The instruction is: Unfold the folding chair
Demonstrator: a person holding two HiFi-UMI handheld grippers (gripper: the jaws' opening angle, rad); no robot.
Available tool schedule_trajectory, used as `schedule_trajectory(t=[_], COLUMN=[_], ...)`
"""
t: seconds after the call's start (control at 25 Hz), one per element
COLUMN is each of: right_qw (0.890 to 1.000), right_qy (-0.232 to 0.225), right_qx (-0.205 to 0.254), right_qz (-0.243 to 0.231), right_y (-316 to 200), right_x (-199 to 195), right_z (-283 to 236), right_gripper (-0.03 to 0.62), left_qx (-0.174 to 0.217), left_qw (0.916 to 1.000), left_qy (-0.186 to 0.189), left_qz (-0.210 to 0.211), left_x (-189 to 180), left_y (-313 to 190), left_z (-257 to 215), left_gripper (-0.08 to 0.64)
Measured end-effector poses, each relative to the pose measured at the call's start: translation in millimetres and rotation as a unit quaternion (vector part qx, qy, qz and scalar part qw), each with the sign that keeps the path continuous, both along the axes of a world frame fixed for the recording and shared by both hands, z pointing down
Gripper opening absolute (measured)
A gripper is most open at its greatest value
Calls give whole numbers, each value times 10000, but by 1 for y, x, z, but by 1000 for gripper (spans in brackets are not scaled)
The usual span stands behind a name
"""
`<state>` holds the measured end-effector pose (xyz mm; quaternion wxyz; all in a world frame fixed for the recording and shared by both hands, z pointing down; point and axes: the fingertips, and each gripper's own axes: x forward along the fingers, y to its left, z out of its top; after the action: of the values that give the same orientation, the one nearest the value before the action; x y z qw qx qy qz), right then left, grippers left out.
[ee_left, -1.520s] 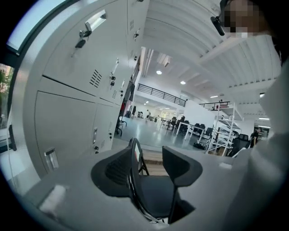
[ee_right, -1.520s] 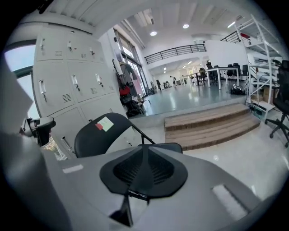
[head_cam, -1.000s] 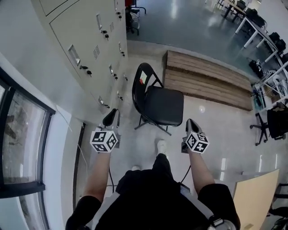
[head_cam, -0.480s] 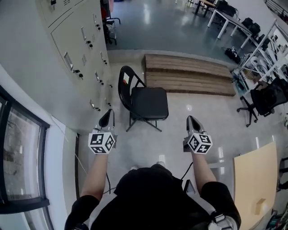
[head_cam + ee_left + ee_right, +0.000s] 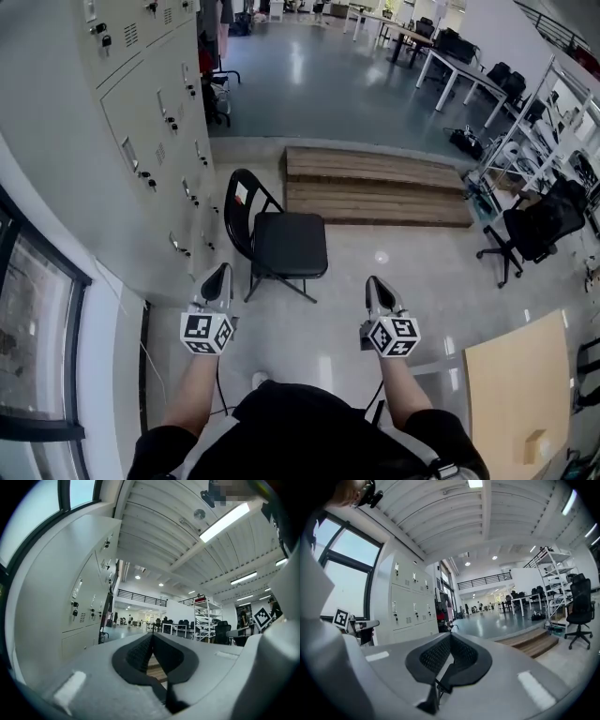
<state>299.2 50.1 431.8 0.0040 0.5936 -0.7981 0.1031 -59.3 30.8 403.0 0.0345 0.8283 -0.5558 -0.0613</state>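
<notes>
The bank of pale lockers (image 5: pixel 141 103) is running along the left wall, and the low wooden platform (image 5: pixel 375 187) is lying across the floor beyond. The black folding chair (image 5: pixel 286 244) is standing opened out on its legs just beside the lockers, backrest on their side, seat level. The left gripper (image 5: pixel 220 275) and right gripper (image 5: pixel 375 284) are hovering nearer the person, clear of the chair, each with jaws pressed together, gripping nothing.

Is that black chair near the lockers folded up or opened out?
Opened out: the folding chair stands on its own legs, seat flat and backrest upright, beside the lockers.
</notes>
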Motion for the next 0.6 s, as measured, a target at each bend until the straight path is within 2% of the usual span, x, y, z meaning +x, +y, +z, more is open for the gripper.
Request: schedule_trajectory(t=[0.16,0.28,0.44,0.6], right_qw=[9995,9987,9987,9984], right_qy=[156,270,138,78], right_qx=[257,422,438,436], right_qz=[-10,-105,-211,-354], right_y=[11,13,11,9], right_x=[18,17,11,5], right_z=[-14,-21,-21,-20], right_gripper=[3,3,3,3], left_qx=[131,46,-54,-48], left_qw=[9998,9998,9993,9993], left_qy=[-114,-124,-26,1], left_qz=[-38,-168,-359,-364], left_x=[16,11,6,8], left_y=[19,27,38,46], left_z=[-5,0,6,4], left_gripper=[6,6,6,6])
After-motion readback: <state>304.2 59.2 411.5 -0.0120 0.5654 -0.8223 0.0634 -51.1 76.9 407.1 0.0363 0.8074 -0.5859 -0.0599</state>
